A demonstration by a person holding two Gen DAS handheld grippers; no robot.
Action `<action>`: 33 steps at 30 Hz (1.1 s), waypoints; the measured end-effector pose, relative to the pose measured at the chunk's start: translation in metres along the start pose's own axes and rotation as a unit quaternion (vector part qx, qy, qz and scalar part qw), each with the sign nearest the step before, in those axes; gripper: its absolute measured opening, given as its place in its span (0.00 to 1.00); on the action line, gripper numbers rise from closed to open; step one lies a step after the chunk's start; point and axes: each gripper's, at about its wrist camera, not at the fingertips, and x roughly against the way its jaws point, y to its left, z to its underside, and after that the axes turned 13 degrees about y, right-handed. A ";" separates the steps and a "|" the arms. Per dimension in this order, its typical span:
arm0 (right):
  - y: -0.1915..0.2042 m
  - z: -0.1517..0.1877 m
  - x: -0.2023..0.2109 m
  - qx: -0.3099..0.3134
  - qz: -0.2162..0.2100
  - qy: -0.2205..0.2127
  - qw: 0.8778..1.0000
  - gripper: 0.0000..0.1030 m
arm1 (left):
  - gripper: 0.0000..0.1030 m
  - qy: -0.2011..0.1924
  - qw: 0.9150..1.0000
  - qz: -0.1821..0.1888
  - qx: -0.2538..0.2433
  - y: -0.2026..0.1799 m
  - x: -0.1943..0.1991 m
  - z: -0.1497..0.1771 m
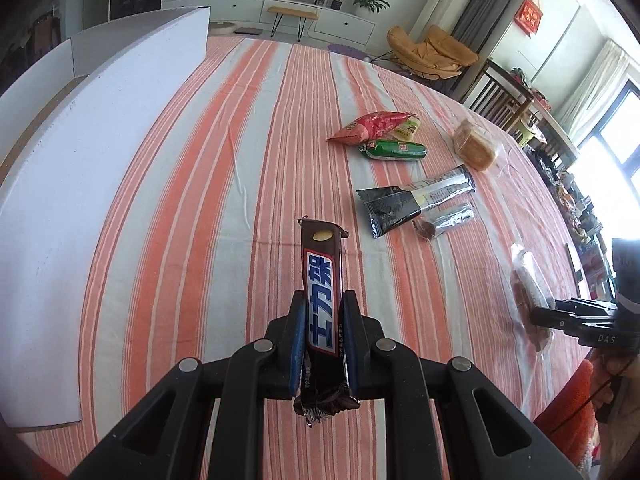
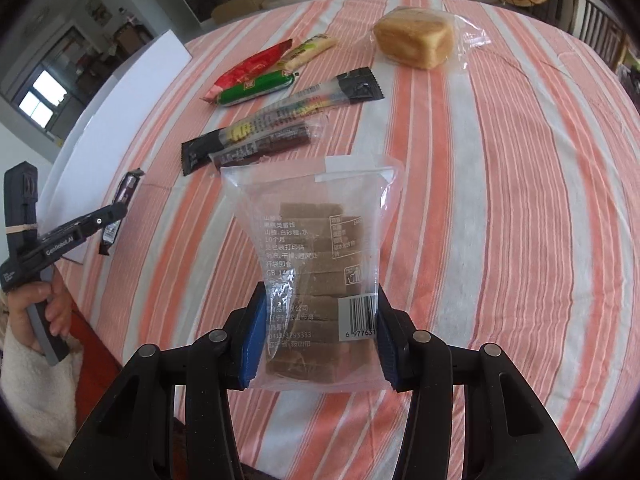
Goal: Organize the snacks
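Note:
My left gripper point(image 1: 322, 308) is shut on a brown chocolate bar point(image 1: 322, 280) and holds it above the striped tablecloth point(image 1: 224, 168). It also shows in the right wrist view point(image 2: 116, 216) at the left. My right gripper point(image 2: 320, 300) is shut on a clear bag of brown hawthorn slices point(image 2: 316, 264); it shows in the left wrist view point(image 1: 536, 314) at the right. On the cloth lie a red packet point(image 1: 370, 126), a green sausage point(image 1: 394, 150), a yellow packet point(image 1: 408, 130), a black wafer pack point(image 1: 416, 198), a small dark stick point(image 1: 444, 222) and wrapped bread point(image 1: 476, 146).
A white board point(image 1: 72, 184) lies along the table's left side. A person's hand point(image 2: 44, 308) holds the left gripper. Beyond the table stand a TV cabinet point(image 1: 280, 4), a yellow chair point(image 1: 436, 50) and wooden chairs point(image 1: 500, 96).

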 end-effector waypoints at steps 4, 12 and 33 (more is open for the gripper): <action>0.015 -0.009 0.001 -0.007 -0.071 -0.002 0.997 0.49 | 0.16 -0.025 0.999 0.037 0.027 0.011 0.037 0.004; 0.143 -0.088 0.027 0.079 -0.172 -0.013 0.982 0.49 | 0.16 -0.115 0.989 -0.012 0.092 0.098 0.148 -0.019; 0.269 -0.140 0.022 0.202 -0.081 -0.160 0.963 0.76 | 0.76 -0.165 0.966 -0.126 0.155 0.164 0.162 0.013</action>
